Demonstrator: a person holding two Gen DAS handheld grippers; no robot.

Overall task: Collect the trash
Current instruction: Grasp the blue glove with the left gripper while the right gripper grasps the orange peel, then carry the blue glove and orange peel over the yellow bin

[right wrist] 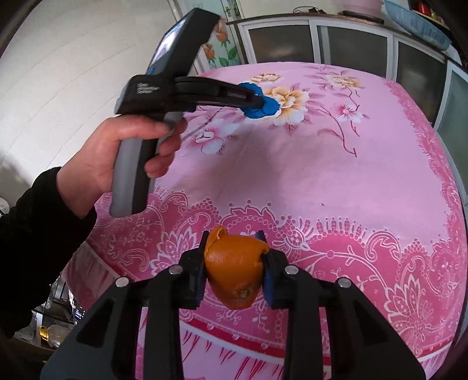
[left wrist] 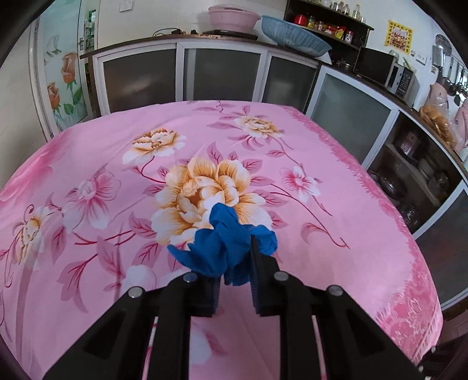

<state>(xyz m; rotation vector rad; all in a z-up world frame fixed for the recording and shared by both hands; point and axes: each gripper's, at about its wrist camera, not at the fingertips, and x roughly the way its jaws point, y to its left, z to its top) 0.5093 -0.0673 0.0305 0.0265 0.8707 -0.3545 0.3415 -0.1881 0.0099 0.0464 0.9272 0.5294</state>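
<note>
Left wrist view: left tongs [left wrist: 234,257] clamped on crumpled blue glove [left wrist: 225,242]; glove bunched between the pads, spilling out forward and to both sides
Glove place: held just above the pink floral cloth [left wrist: 321,163], over a big yellow-white printed flower; whether its lowest fold touches the cloth, cannot tell
Right wrist view: right tongs [right wrist: 234,242] clamped on orange peel [right wrist: 234,269]; pads press both sides of the peel, stem end toward the camera
Peel place: off the cloth, held over the near patterned border of the table [right wrist: 336,181]
Left tongs from right view: black body, side-on, upper left of frame; blue glove sticks out past the tips over the flower print
Hand: left hand [right wrist: 117,155] wraps the grey grip, dark sleeve [right wrist: 35,233] at the wrist
Table: pink cloth covers the whole top, lace-style darker pink edge nearest the right camera
Background: frosted-door cabinets [left wrist: 222,76] behind the table; pink tub [left wrist: 234,17] and blue basket [left wrist: 295,35] on top; microwave [left wrist: 383,71] at right
</note>
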